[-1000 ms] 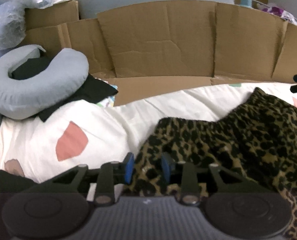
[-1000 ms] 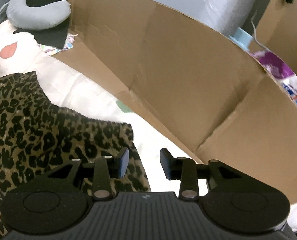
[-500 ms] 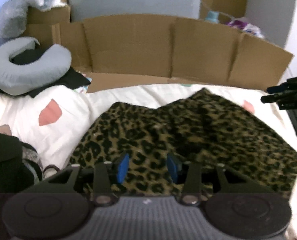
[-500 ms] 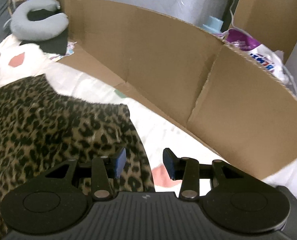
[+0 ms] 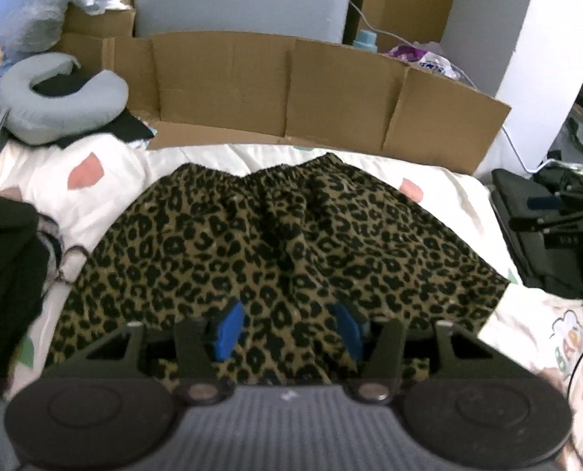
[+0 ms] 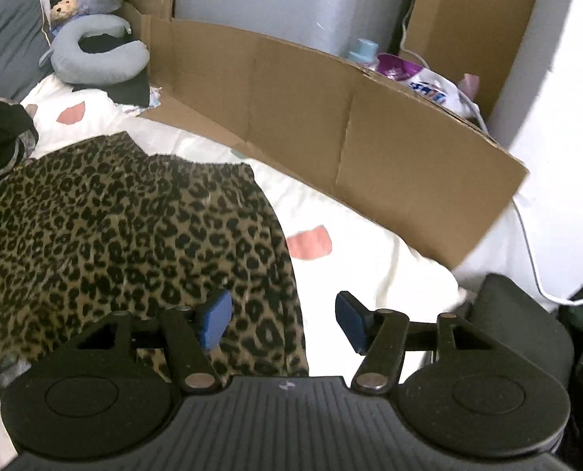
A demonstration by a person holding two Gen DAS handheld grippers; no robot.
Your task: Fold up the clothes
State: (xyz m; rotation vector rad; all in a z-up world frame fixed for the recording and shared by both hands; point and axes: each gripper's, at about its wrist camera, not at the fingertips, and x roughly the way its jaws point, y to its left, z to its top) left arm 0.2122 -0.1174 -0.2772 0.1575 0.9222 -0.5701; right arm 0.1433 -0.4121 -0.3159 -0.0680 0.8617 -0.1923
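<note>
Now the leopard skirt (image 5: 283, 243) lies spread flat on the white bedding (image 5: 464, 196). Both the left gripper (image 5: 289, 327) and right gripper (image 6: 281, 320) have just been opening, wide and empty above its near hem.

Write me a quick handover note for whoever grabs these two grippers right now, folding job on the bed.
Left gripper: open, nothing between the jaws, which have just been opening; it hangs over the near hem of the leopard-print garment.
Right gripper: open, empty, jaws also just opening; it hangs over the garment's right edge.
Garment: spread fairly flat on the white bedsheet, gathered waistband toward the cardboard wall.
Dark clothes pile: at the left edge of the bed.
Done: garment laid out and released.
Left: no fold visible yet; probably regrip a side or the hem and make the first fold.
</note>
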